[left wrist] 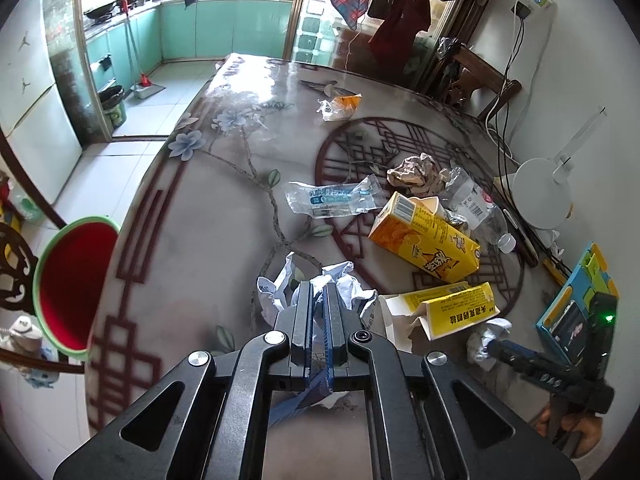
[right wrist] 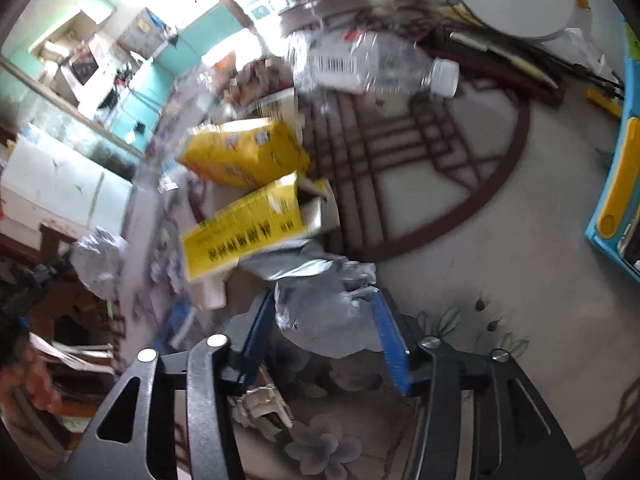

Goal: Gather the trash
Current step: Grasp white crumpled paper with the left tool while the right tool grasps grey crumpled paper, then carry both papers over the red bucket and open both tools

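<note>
My left gripper (left wrist: 319, 286) is shut on a crumpled white paper wad (left wrist: 352, 284), just above the patterned table (left wrist: 224, 208). A red bucket with a green rim (left wrist: 76, 276) stands off the table's left edge. My right gripper (right wrist: 323, 294) is open, and a crumpled grey-white tissue (right wrist: 320, 312) lies between its blue pads (right wrist: 390, 336). In the left wrist view that gripper (left wrist: 491, 347) points at the same tissue (left wrist: 486, 330) beside a torn yellow box (left wrist: 452, 312). More trash lies beyond: a yellow carton (left wrist: 424, 240), a clear wrapper (left wrist: 332, 200) and a plastic bottle (left wrist: 476, 204).
A brown paper ball (left wrist: 412, 172) and an orange-white wrapper (left wrist: 340, 106) lie farther back. A white lamp base (left wrist: 540, 192), cables and a blue case (left wrist: 576, 308) crowd the right edge by the wall. A person's hand (left wrist: 576, 428) holds the right gripper. The right wrist view is blurred.
</note>
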`<state>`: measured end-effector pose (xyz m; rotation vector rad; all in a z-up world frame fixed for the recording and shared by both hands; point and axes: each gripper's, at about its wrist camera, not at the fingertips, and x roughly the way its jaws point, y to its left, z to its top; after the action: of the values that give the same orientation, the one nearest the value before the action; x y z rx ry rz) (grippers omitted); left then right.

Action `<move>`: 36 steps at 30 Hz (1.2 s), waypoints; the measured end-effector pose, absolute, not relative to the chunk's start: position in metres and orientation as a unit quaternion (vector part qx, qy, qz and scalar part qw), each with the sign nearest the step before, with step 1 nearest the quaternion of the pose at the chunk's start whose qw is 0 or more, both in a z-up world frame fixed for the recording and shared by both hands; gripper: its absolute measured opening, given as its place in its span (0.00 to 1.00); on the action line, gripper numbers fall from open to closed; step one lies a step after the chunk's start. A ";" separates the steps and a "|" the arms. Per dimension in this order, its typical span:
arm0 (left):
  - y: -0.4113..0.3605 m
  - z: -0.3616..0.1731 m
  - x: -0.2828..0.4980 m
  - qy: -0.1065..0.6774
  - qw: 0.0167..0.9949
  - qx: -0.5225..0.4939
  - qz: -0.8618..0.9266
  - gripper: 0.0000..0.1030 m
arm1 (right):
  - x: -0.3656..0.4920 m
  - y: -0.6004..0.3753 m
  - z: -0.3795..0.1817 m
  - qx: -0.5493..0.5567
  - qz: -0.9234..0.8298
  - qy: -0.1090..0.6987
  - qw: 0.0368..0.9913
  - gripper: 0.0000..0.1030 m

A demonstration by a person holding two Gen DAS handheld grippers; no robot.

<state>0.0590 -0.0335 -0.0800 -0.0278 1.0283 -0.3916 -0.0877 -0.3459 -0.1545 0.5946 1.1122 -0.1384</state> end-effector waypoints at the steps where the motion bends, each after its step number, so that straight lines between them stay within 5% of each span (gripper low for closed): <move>1: -0.033 -0.080 0.059 0.489 0.852 -0.013 -0.186 0.04 | -0.088 -0.345 -0.154 0.276 -0.065 0.516 0.808 0.50; 6: -0.029 -0.082 0.057 0.492 0.851 -0.014 -0.185 0.04 | -0.086 -0.346 -0.150 0.284 -0.058 0.511 0.810 0.43; 7: -0.029 -0.082 0.058 0.493 0.850 -0.015 -0.185 0.04 | -0.086 -0.345 -0.145 0.285 -0.057 0.505 0.813 0.01; 8: -0.027 -0.082 0.058 0.493 0.850 -0.017 -0.184 0.04 | -0.087 -0.345 -0.143 0.291 -0.056 0.502 0.812 0.00; 16: -0.021 -0.081 0.058 0.491 0.851 -0.021 -0.186 0.04 | -0.089 -0.344 -0.108 0.290 -0.045 0.459 0.838 0.03; 20: -0.014 -0.082 0.059 0.492 0.851 -0.023 -0.184 0.04 | -0.085 -0.340 -0.115 0.271 -0.037 0.475 0.837 0.54; 23: -0.007 -0.087 0.060 0.500 0.846 -0.035 -0.180 0.04 | -0.078 -0.331 -0.121 0.260 -0.031 0.480 0.837 0.59; 29: 0.004 -0.088 0.061 0.502 0.845 -0.036 -0.180 0.04 | -0.045 -0.321 -0.158 0.289 -0.017 0.528 0.798 0.58; 31: 0.009 -0.087 0.062 0.501 0.846 -0.038 -0.177 0.04 | -0.044 -0.320 -0.161 0.304 -0.019 0.524 0.795 0.38; 36: 0.024 -0.087 0.066 0.500 0.848 -0.039 -0.171 0.04 | -0.046 -0.308 -0.138 0.282 -0.017 0.502 0.817 0.36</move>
<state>0.0663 0.0242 -0.0873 -0.0819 1.0539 -0.3598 -0.0461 -0.3079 -0.1381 0.6012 1.0698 -0.0353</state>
